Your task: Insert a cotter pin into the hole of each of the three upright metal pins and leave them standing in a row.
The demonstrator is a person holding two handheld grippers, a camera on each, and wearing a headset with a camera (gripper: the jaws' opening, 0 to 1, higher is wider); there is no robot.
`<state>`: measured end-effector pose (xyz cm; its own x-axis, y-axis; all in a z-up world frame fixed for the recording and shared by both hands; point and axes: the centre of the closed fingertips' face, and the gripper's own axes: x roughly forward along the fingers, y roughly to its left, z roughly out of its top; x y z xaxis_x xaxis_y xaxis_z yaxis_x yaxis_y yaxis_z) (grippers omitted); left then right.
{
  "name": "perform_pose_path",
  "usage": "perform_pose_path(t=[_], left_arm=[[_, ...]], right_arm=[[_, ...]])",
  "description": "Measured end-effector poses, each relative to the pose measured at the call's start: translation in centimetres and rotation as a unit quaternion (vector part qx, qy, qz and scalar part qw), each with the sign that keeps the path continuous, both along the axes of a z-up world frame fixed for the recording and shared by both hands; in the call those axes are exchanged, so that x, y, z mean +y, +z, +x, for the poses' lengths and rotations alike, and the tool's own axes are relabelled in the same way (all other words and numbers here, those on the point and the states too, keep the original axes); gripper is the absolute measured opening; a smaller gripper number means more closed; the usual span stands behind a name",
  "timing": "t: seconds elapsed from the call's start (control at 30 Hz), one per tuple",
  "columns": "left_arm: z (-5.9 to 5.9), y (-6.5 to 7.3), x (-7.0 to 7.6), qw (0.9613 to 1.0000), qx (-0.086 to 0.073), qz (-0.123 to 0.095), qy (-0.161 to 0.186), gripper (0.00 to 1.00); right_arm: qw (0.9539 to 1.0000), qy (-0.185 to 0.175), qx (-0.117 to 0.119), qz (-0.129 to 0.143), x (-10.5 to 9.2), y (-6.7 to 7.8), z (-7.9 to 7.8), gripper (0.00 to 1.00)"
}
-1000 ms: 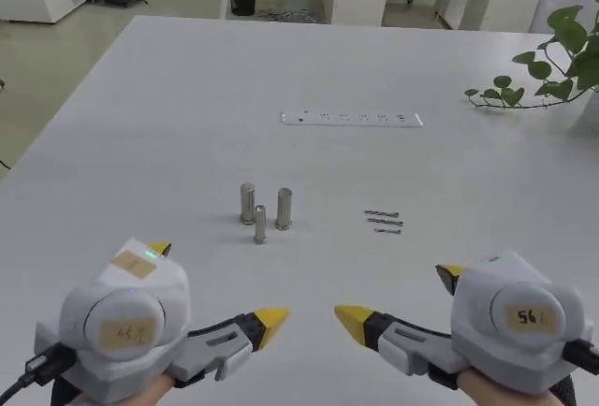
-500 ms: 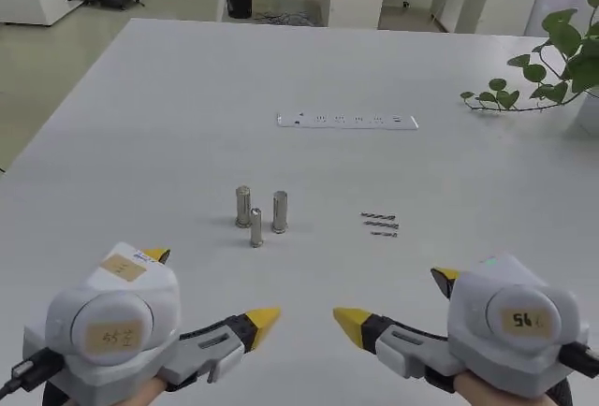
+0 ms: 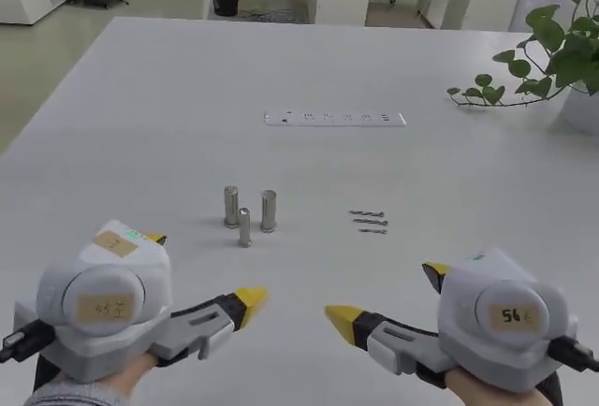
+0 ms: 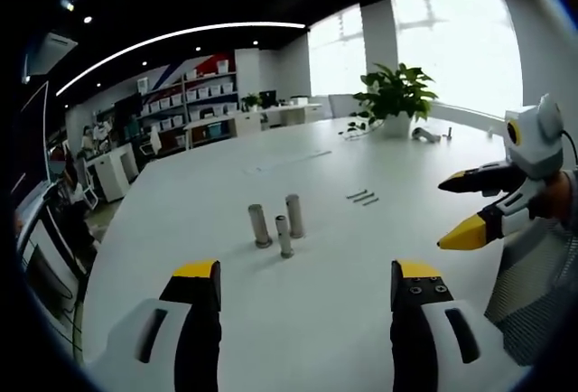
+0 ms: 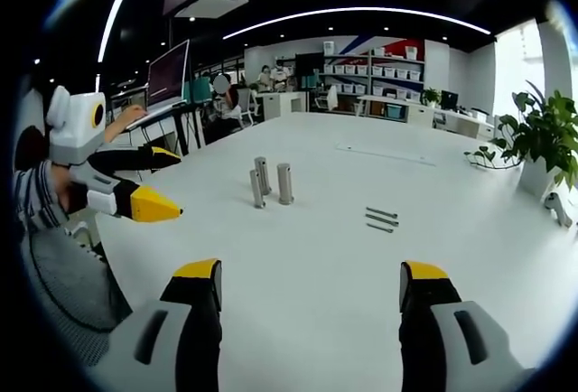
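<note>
Three upright metal pins point(image 3: 245, 224) stand in a tight cluster mid-table, also seen in the left gripper view point(image 4: 284, 235) and the right gripper view point(image 5: 285, 183). To their right, three small cotter pins point(image 3: 369, 222) lie flat in a stack of parallel lines point(image 4: 361, 197) point(image 5: 380, 219). My left gripper point(image 3: 202, 267) point(image 4: 307, 275) is open and empty, near the front edge and short of the pins. My right gripper point(image 3: 387, 292) point(image 5: 311, 273) is open and empty too, in front of the cotter pins. The two grippers' yellow tips point toward each other.
A white power strip point(image 3: 335, 119) lies beyond the pins. A potted plant point(image 3: 552, 50) trails over the table's far right. The white table point(image 3: 140, 125) has bare room around the pins. Office desks and shelves stand beyond the table.
The head camera has shifted, so the whole scene sits a little to the left. Both grippers stay open near the front. The pins and cotter pins have not moved on the table.
</note>
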<state>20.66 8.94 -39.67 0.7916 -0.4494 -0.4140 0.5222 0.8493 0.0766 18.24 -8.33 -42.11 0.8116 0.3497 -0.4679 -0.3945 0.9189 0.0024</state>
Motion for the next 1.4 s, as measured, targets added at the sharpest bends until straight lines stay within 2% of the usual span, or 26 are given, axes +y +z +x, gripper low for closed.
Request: perform_pose_path(t=[0.1, 0.3, 0.53, 0.63, 0.77, 0.93, 1.07, 1.27, 1.33, 1.4], left_arm=[[0.9, 0.0, -0.4, 1.0000, 0.001, -0.002, -0.004, 0.73], [2.8, -0.4, -1.1, 0.9998, 0.007, -0.020, -0.006, 0.69], [4.5, -1.6, -1.5, 0.9997, 0.012, -0.019, -0.010, 0.59], [5.2, -1.8, -1.8, 0.9993, 0.012, -0.033, -0.013, 0.52], [6.4, -2.5, -2.0, 0.9996, 0.012, -0.019, -0.015, 0.50], [7.8, -3.5, -2.5, 0.9995, 0.012, -0.021, -0.019, 0.43], [8.5, -4.3, -2.8, 0.9994, 0.018, -0.021, -0.022, 0.39], [9.4, -5.4, -3.1, 0.9991, 0.033, -0.023, -0.016, 0.32], [9.6, -5.5, -3.3, 0.9991, 0.030, -0.026, -0.014, 0.29], [9.9, -5.7, -3.5, 0.9989, 0.033, -0.031, -0.013, 0.25]], right_arm=[[1.0000, -0.002, 0.000, -0.004, -0.2, -0.1, 0.0, 0.79], [1.0000, 0.002, 0.005, -0.001, 0.1, -0.2, -0.1, 0.79], [0.9999, 0.005, 0.012, 0.011, 0.3, -0.4, -0.3, 0.79], [0.9998, 0.005, 0.014, 0.016, 0.4, -0.4, -0.4, 0.78], [0.9994, -0.001, 0.019, 0.028, 0.2, -0.5, -0.4, 0.78], [0.9991, 0.001, 0.024, 0.036, 0.4, -0.6, -0.5, 0.78], [0.9995, 0.016, 0.019, 0.020, 0.9, -0.5, -0.6, 0.77], [0.9993, 0.016, 0.027, 0.020, 0.8, -0.8, -0.7, 0.77], [0.9991, 0.015, 0.032, 0.023, 0.6, -1.1, -0.7, 0.77], [0.9989, 0.015, 0.038, 0.023, 0.6, -1.3, -0.8, 0.77]])
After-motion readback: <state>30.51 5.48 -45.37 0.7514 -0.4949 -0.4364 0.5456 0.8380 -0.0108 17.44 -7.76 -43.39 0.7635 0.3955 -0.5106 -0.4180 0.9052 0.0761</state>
